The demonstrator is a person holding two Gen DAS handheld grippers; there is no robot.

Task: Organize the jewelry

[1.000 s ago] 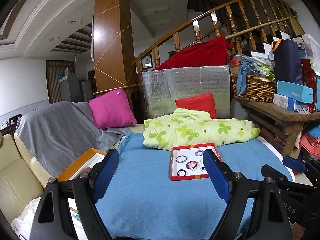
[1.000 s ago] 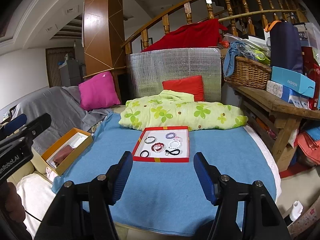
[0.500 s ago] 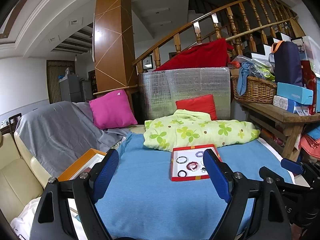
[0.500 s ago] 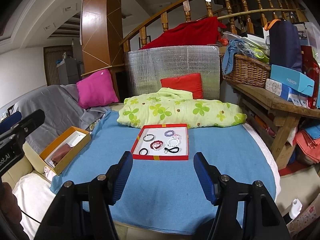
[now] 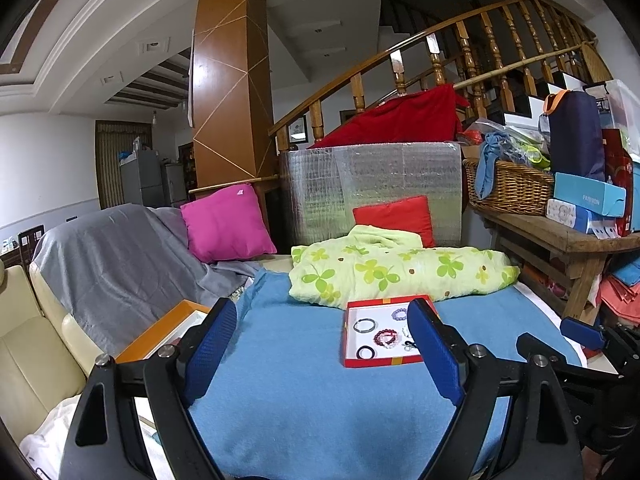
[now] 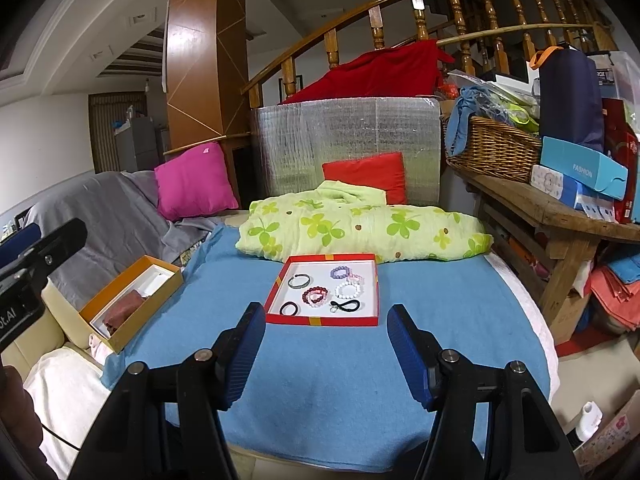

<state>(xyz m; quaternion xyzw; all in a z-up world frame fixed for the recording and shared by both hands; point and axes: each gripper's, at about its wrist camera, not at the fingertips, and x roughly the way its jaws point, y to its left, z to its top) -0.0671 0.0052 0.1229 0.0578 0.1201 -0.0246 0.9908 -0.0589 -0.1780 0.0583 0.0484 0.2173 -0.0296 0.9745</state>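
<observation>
From my seat, both of my tools hang above the near edge of the blue blanket [image 6: 328, 384] with nothing between their fingers. The right gripper [image 6: 326, 354] is spread wide and holds nothing; the left gripper [image 5: 320, 354] is likewise spread and bare.

The jewelry all sits in the red tray [image 6: 276, 286], straight ahead of the right gripper and just beyond its fingertips. In it I count a grey bangle [image 6: 299, 281], a purple bead bracelet [image 6: 340, 272], a pale pink one [image 6: 356, 279] touching it, a dark red bead bracelet [image 6: 315, 296], a white bead bracelet [image 6: 349, 290], a black ring band [image 6: 290, 309] and a black looped cord [image 6: 345, 305]. They lie loosely spread, mostly apart from one another.

Ahead and to the left of the right gripper, off the blanket's edge, stands an orange box [image 6: 132, 300] with a reddish pouch and a white insert in it; I cannot see any jewelry there.

How far along am I? I judge this fits two readings: the pieces gathered into the tray as their sorted place, or the pieces waiting in the tray to go to the orange box. The pictures don't settle it.

From the left gripper the tray [image 5: 350, 362] lies ahead and right, partly behind its right finger.
</observation>
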